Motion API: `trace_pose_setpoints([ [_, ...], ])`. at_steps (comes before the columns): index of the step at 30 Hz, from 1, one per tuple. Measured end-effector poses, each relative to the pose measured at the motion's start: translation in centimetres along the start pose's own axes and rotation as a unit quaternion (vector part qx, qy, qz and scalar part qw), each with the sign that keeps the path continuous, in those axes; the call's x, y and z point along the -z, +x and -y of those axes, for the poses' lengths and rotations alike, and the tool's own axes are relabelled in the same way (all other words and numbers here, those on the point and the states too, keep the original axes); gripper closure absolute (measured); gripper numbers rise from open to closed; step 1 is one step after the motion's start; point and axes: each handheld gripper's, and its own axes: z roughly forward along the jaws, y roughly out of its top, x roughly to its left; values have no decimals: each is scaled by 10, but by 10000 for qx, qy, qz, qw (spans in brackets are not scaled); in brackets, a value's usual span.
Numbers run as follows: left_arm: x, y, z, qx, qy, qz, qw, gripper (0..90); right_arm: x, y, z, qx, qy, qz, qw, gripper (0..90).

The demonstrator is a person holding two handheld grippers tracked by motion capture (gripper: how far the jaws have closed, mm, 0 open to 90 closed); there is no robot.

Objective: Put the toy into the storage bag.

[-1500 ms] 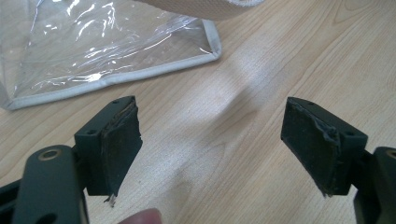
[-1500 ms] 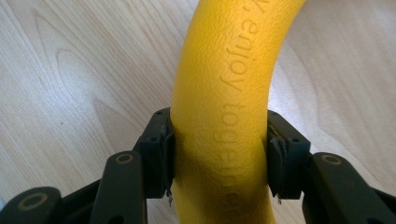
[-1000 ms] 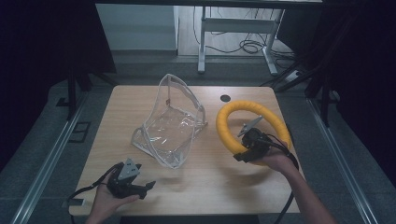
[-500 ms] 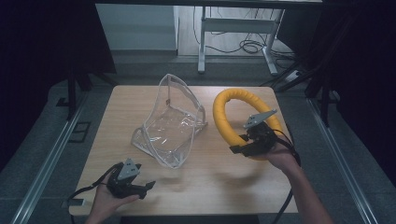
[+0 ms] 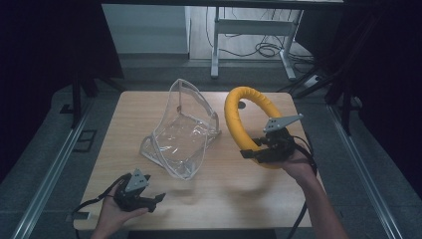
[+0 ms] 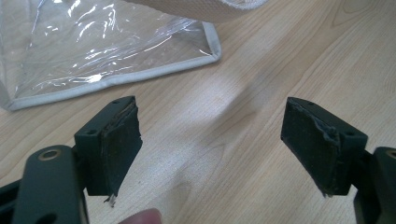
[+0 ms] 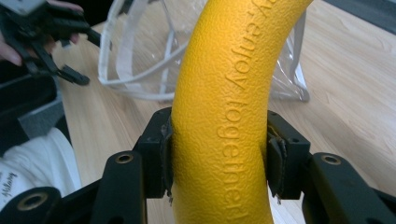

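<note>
A thick yellow foam ring [image 5: 240, 115] with raised lettering stands tilted up off the wooden table [image 5: 219, 194] at the right. My right gripper [image 5: 253, 152] is shut on the ring's lower part, and both pads press its sides in the right gripper view [image 7: 219, 154]. A clear plastic bag [image 5: 181, 137] with a pale trim sits open near the table's middle, left of the ring. My left gripper [image 5: 158, 198] rests low at the front left with its jaws wide apart and nothing between them [image 6: 212, 140]. The bag's corner [image 6: 93, 51] lies just beyond those jaws.
A metal desk frame [image 5: 249, 30] and cables stand on the floor beyond the table's far edge. Rails run along the floor on both sides. A small dark hole [image 5: 241, 104] marks the tabletop behind the ring.
My right gripper has lifted the yellow ring from lying flat to standing tilted above the table. The left gripper and the bag have stayed where they were.
</note>
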Motion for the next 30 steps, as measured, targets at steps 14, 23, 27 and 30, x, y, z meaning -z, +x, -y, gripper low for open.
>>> trace_pose_setpoints([
  [14,0,0,0,4,-32,-5,10000,199,6,12,-7,-12,-781,-277,9966,504],
  [23,0,0,0,-19,-14,-16,10000,198,4,17,-9,-158,-1378,-420,9894,503],
  [27,0,0,0,-25,-9,-12,10000,198,1,18,-11,-215,-1568,-520,9860,503],
  [30,1,0,0,-16,-15,-20,10000,198,-1,19,-12,-233,-1666,-597,9839,503],
])
